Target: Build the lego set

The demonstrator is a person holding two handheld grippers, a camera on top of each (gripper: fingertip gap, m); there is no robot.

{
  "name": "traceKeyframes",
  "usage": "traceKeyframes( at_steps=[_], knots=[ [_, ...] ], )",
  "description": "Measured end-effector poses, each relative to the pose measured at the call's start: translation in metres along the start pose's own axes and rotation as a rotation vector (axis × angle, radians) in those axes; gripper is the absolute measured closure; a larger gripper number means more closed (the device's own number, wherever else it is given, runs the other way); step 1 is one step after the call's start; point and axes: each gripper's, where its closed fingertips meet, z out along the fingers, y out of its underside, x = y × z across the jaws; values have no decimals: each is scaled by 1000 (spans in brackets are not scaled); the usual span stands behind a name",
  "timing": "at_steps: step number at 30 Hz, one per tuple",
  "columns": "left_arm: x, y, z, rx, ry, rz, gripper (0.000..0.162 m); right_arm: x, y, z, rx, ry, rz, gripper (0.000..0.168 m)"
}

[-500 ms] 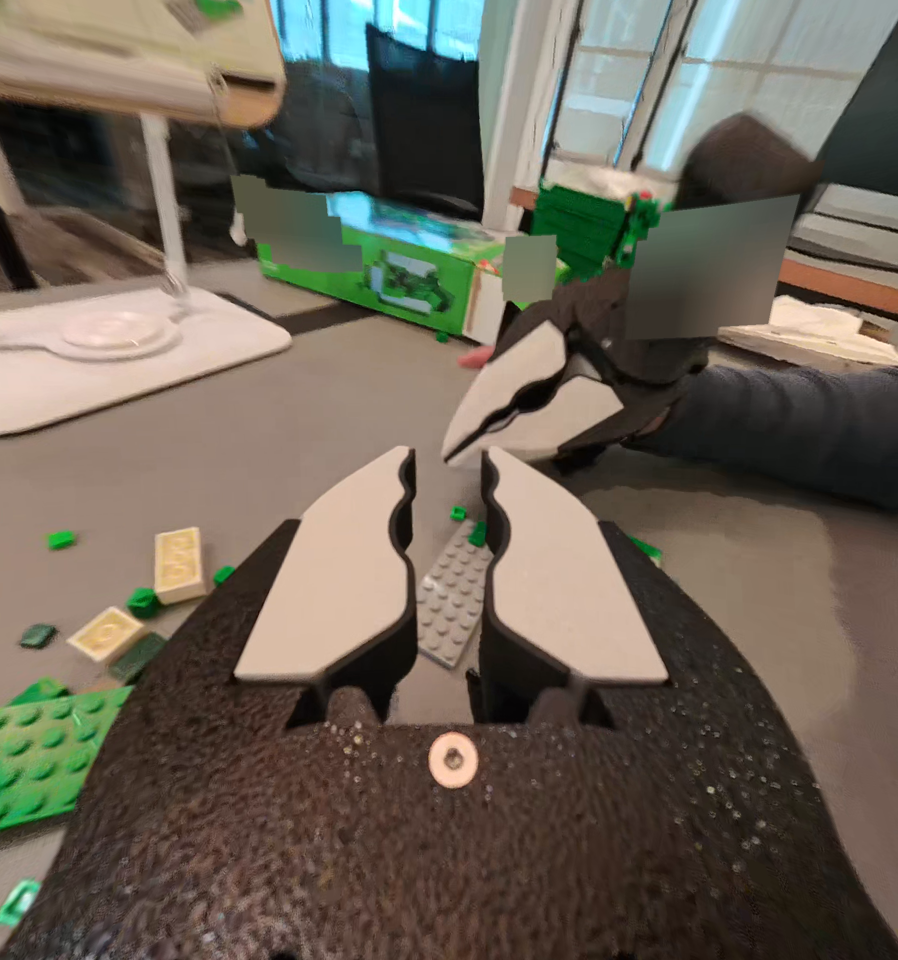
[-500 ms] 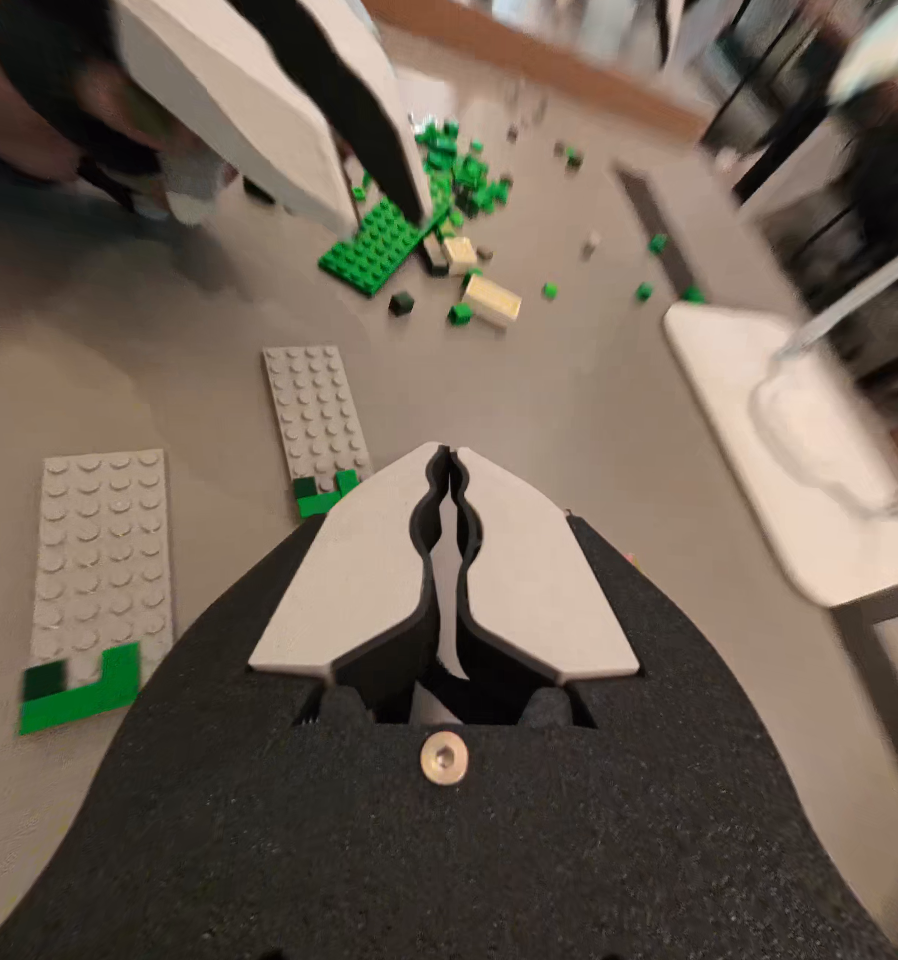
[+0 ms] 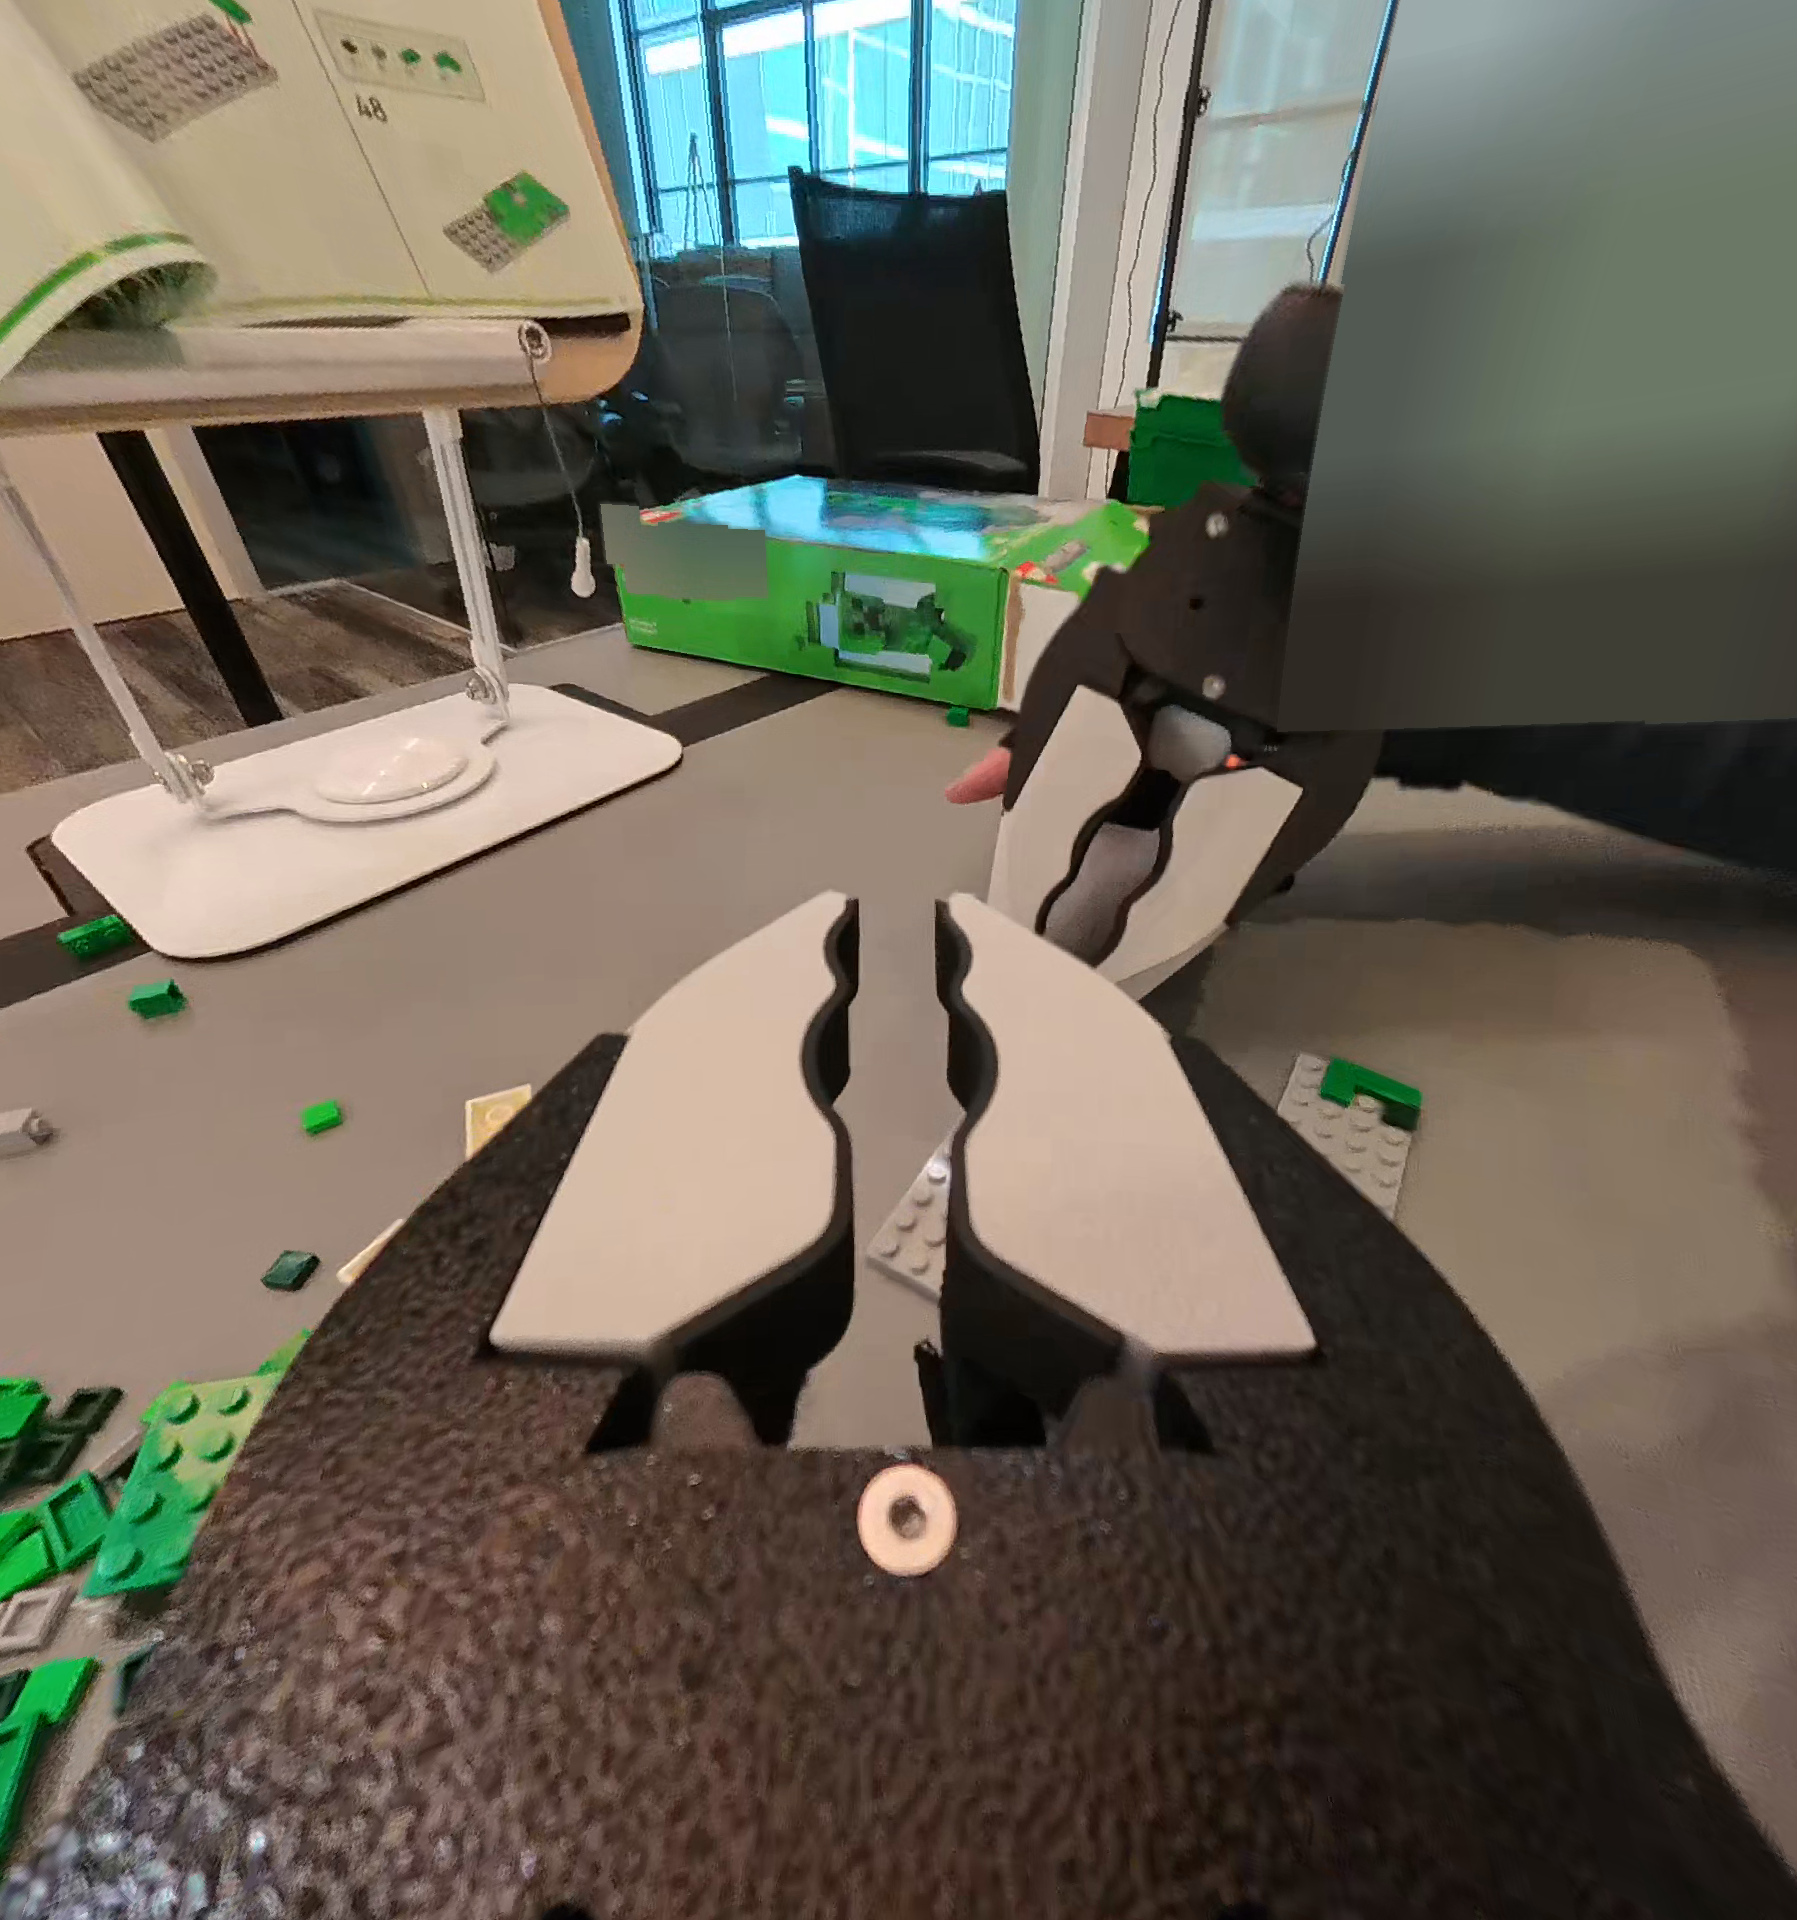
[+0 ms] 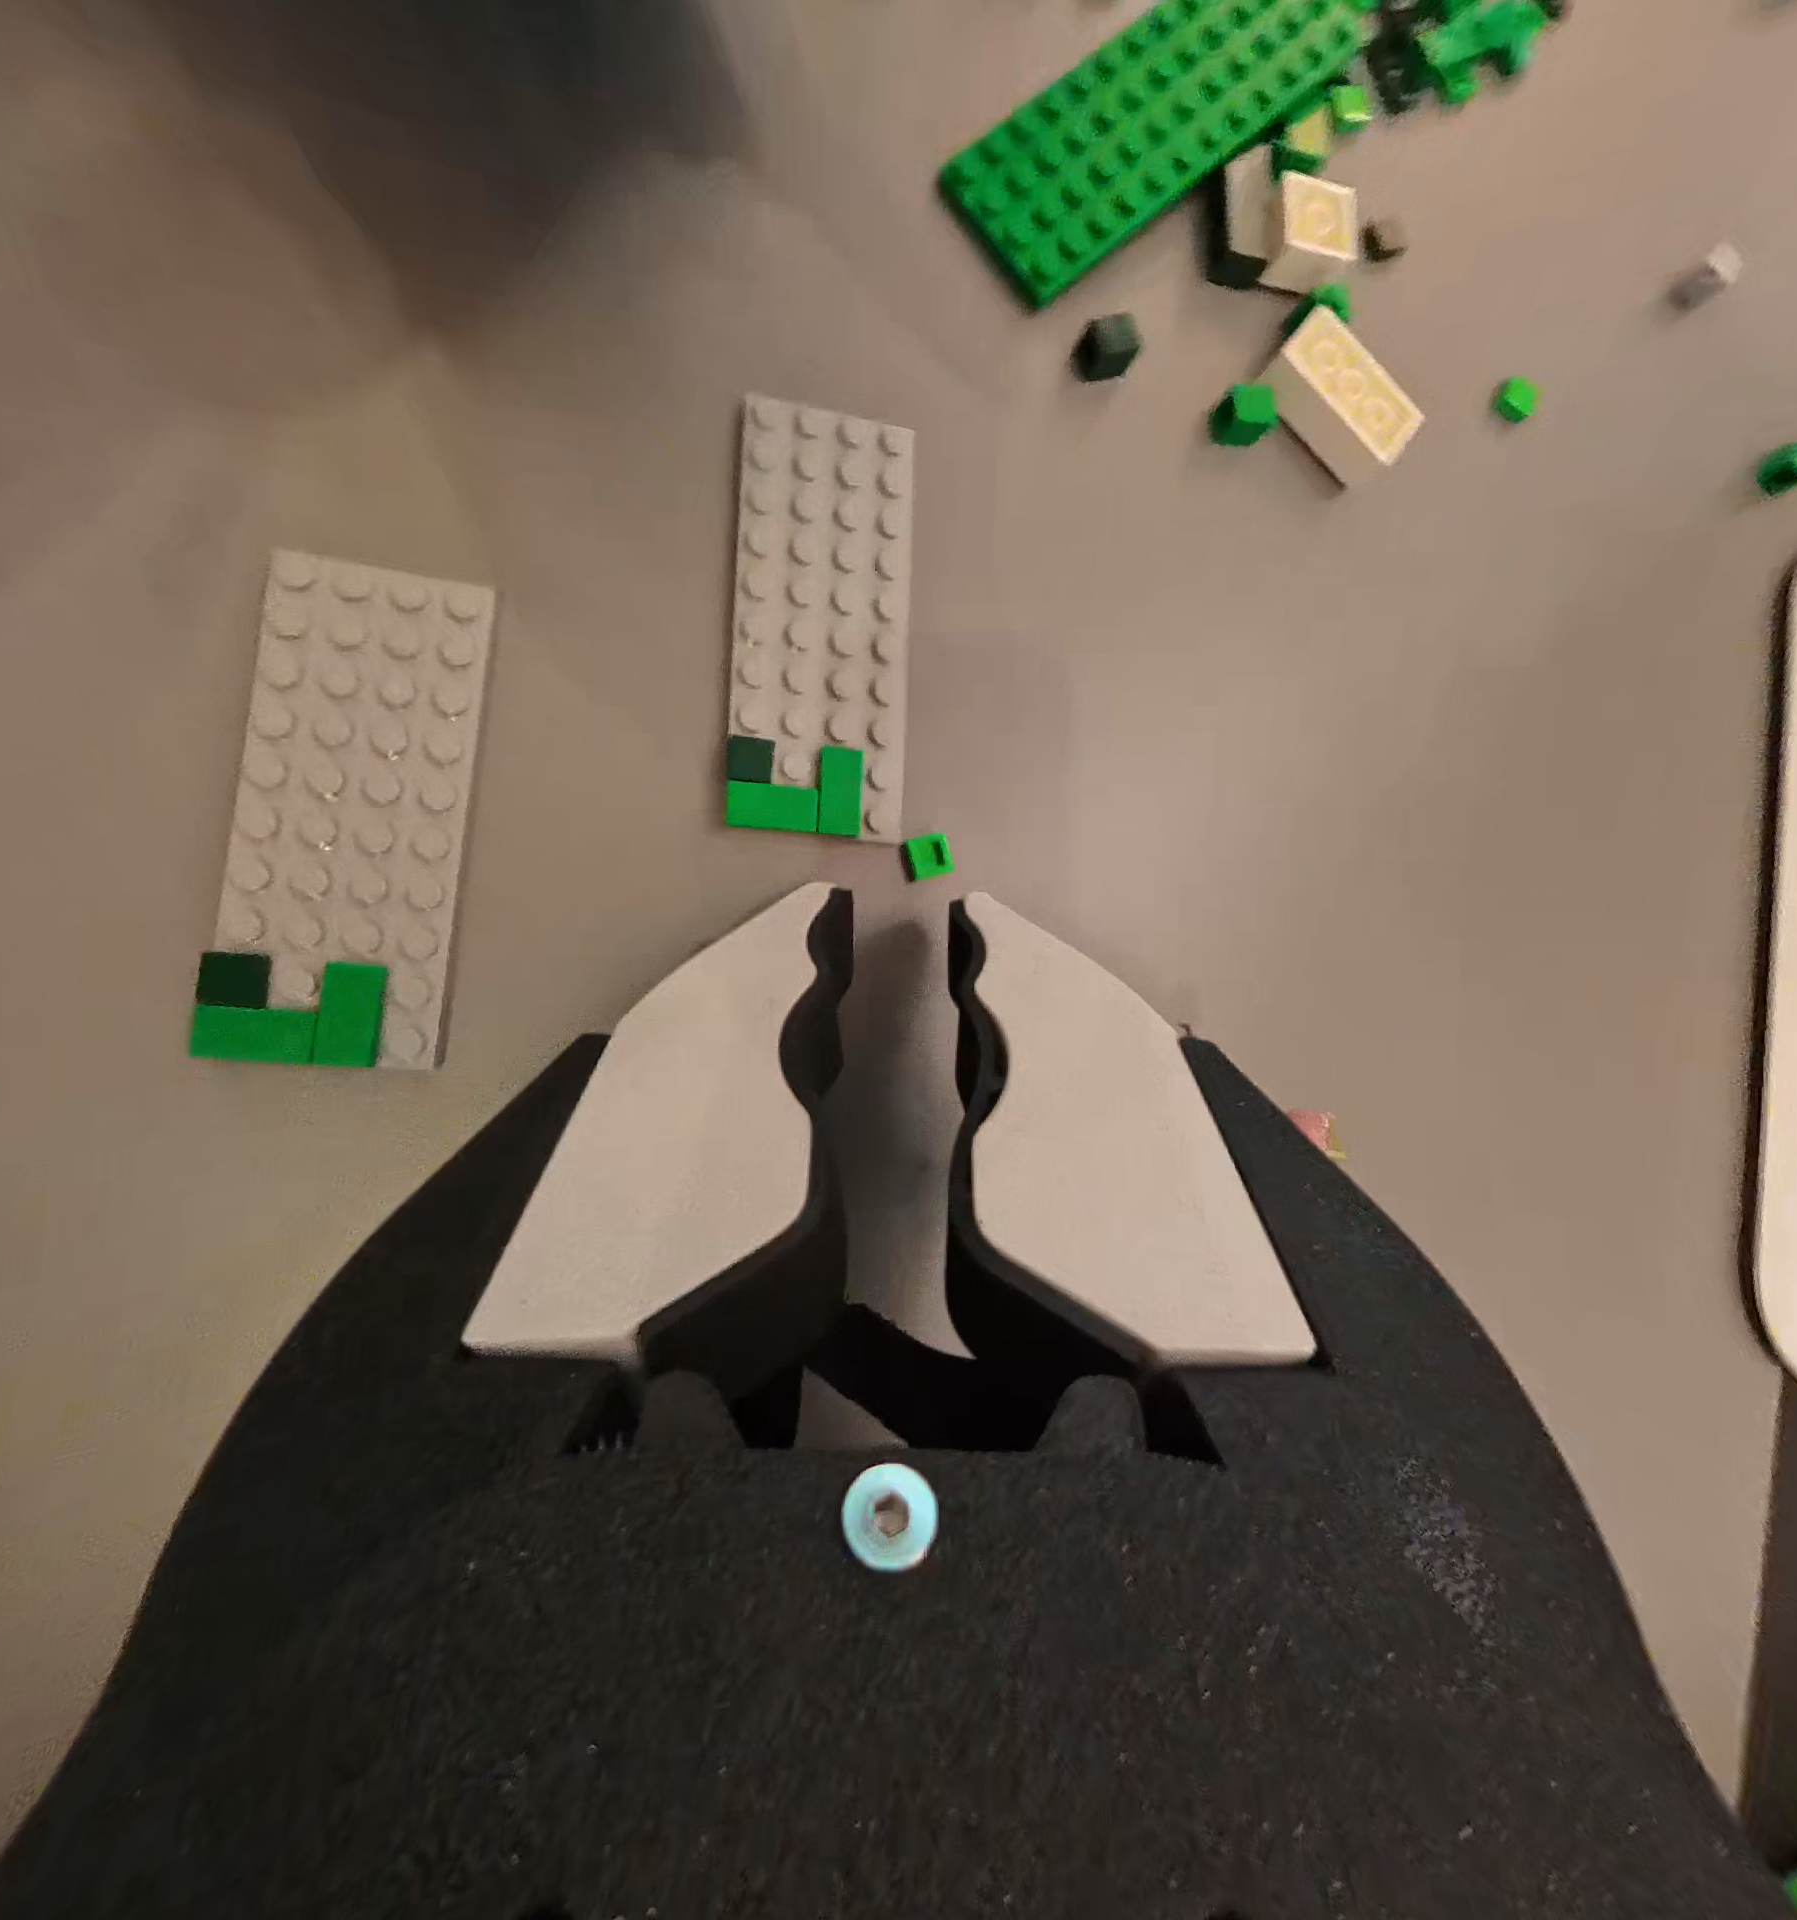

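Seen down the right wrist view, the right gripper (image 4: pixel 900 914) hangs over the grey table (image 4: pixel 1237 831) with its jaws parted by a narrow gap and nothing between them. Just beyond its fingertips a small green tile (image 4: pixel 926 858) lies loose on the table, beside the near right corner of a narrow grey plate (image 4: pixel 821 603). That plate's long axis runs straight away from the camera, and its near end carries two bright green tiles and one dark green tile. To the left, well apart, a wider grey plate (image 4: pixel 354 800) lies nearly parallel, with the same cluster of green tiles at its near left corner. Farther off to the right, a long green plate (image 4: pixel 1133 145) lies slanted among scattered cream and green bricks. In the left wrist view, the left gripper (image 3: pixel 896 914) is likewise slightly open and empty, held above one end of a grey plate (image 3: pixel 909 1226). Beyond it the other gripper points down at the table, and farther back a green set box (image 3: pixel 873 613) stands near the table's far edge.
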Motion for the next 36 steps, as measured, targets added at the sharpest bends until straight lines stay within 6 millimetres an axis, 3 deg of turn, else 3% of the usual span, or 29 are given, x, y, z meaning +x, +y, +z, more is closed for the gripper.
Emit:
traceKeyframes(
  at_steps=[7, 10, 13, 17, 20, 25, 32, 36],
  knots=[
    [0, 10, 0, -58, 26, -4, 149, 2, -2, 11, -114, -210, -93, 151],
    [-1, 10, -1, -63, 36, -4, 149, 1, -2, 12, -120, -249, -93, 168],
    [7, 14, 0, -90, 98, 20, 148, 2, -2, 12, -101, -253, -68, 168],
    [14, 29, 7, -217, 158, 271, 147, 7, -4, 7, -52, -214, -39, 168],
    [6, 37, 15, -299, 140, 425, 148, 9, -3, 6, -47, -180, -68, 160],
    [12, 29, 18, -243, 239, 353, 147, 4, -8, 11, -22, -279, -228, 156],
    [11, 30, 10, -232, 265, 396, 149, 3, -13, 18, -9, -403, -204, 162],
    [15, 38, 14, -255, 271, 473, 151, 11, -23, 11, 57, -375, -158, 163]
  ],
)
